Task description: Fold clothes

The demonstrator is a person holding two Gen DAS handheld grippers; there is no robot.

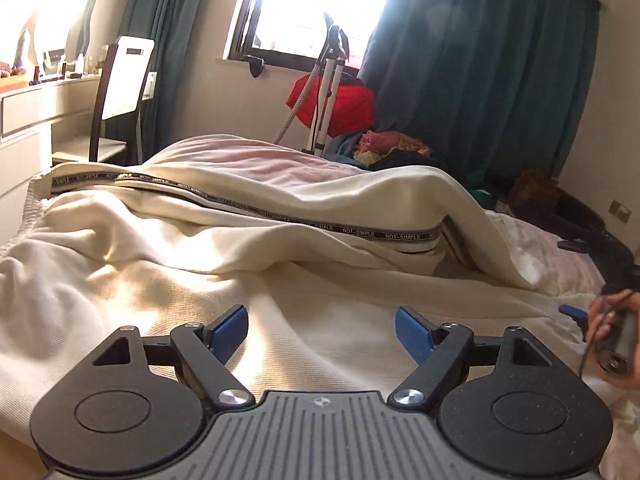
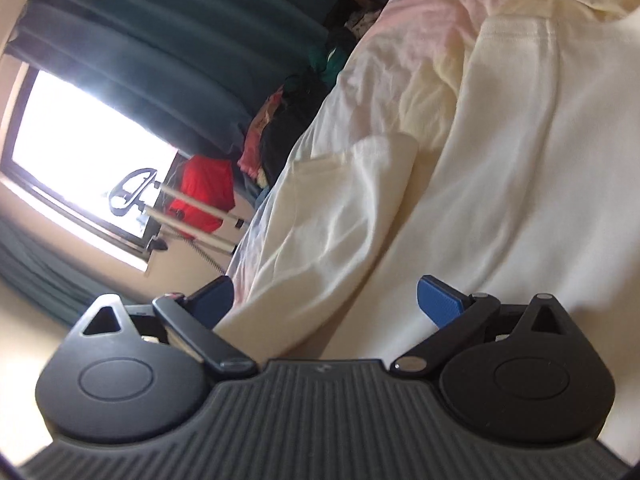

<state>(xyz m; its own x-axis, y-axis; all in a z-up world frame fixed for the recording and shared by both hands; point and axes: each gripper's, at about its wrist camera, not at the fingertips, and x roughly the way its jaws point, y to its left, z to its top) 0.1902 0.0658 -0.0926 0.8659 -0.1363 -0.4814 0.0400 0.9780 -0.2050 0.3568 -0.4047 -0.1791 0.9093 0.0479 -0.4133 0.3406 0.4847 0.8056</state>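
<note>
Spread across a bed point(image 1: 560, 248) dressed in pale pink sheets: a cream garment point(image 1: 240, 240), rumpled and partly doubled over, its black band point(image 1: 360, 232) printed "NOT-SIMPLE" running along the raised fold. Behind, teal curtains point(image 1: 480, 60) flanking a sunlit window point(image 1: 320, 0); beside them a white chair point(image 1: 124, 80), a red cloth point(image 1: 344, 104) slung over a metal stand point(image 1: 328, 92), and a heap of mixed clothes point(image 1: 392, 146) at the far edge of the mattress. Low over the near hem, left gripper point(image 1: 322, 334), blue pads point(image 1: 228, 332) spread wide, nothing between them. At the right rim of the left wrist view, a hand point(image 1: 612, 340) wrapped around the other tool's handle. In the tilted right wrist view, right gripper point(image 2: 324, 306), fingers likewise parted, hovering at a cream sleeve point(image 2: 340, 216) lying flat on the garment's body; whether the left pad point(image 2: 212, 300) touches the cloth, hard to tell through the blur.
</note>
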